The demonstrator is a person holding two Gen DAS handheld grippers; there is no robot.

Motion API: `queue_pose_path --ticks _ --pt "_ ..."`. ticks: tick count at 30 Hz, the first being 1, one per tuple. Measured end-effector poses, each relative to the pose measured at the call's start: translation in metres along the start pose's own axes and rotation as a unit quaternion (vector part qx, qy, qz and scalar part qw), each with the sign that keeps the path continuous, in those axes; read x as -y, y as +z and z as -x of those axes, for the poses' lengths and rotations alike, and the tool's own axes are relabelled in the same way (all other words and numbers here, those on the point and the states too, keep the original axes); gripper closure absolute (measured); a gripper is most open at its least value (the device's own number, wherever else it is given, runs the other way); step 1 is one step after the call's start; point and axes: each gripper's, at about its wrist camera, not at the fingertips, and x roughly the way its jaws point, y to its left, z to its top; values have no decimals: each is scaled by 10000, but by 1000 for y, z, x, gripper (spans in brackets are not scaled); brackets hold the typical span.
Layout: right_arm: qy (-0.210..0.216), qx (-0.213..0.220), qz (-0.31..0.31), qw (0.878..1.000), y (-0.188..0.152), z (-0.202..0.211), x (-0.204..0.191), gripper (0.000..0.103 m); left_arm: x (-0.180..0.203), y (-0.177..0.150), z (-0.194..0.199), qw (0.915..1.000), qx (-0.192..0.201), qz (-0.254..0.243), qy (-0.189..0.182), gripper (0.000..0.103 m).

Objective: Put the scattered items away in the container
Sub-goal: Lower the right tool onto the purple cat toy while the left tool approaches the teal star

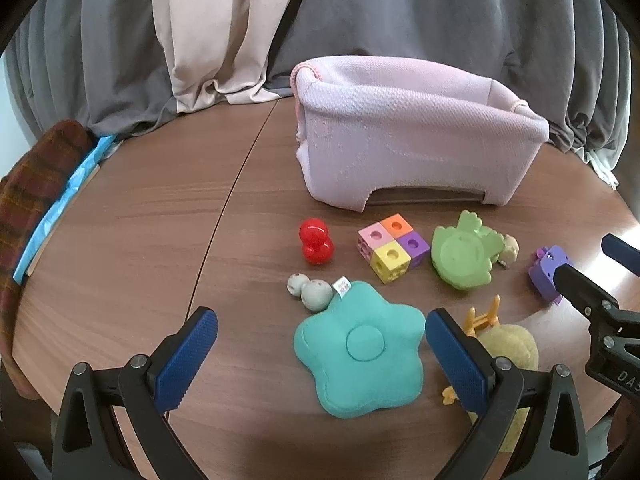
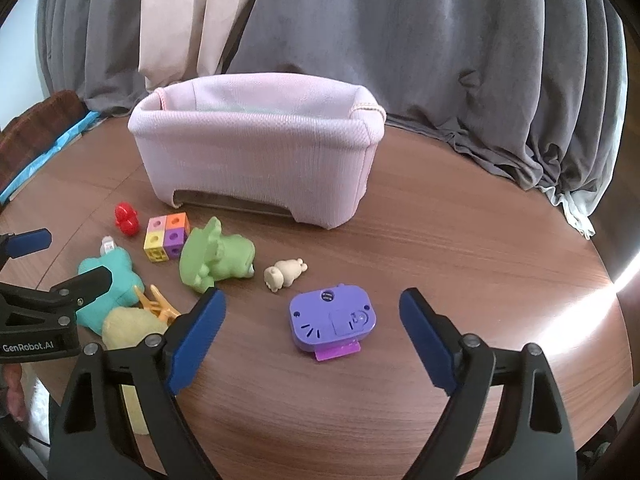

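A pink fabric basket stands at the back of the round wooden table. In front of it lie scattered toys. My left gripper is open, its blue pads either side of a teal star plush without touching it. My right gripper is open too, just above a flat purple toy that lies between its fingers, apart from both pads. Nothing is held.
Also on the table: a red toy, a four-colour cube block, a green frog toy, a small beige figure, speckled grey balls, an orange clip, a yellow plush. Grey curtains hang behind.
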Motion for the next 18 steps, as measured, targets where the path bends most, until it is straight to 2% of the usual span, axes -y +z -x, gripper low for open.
queue_pose_path --ticks 18 --pt "-13 -159 48 9999 -15 -16 -2 17 4 -16 -17 9997 -146 91 -187 1"
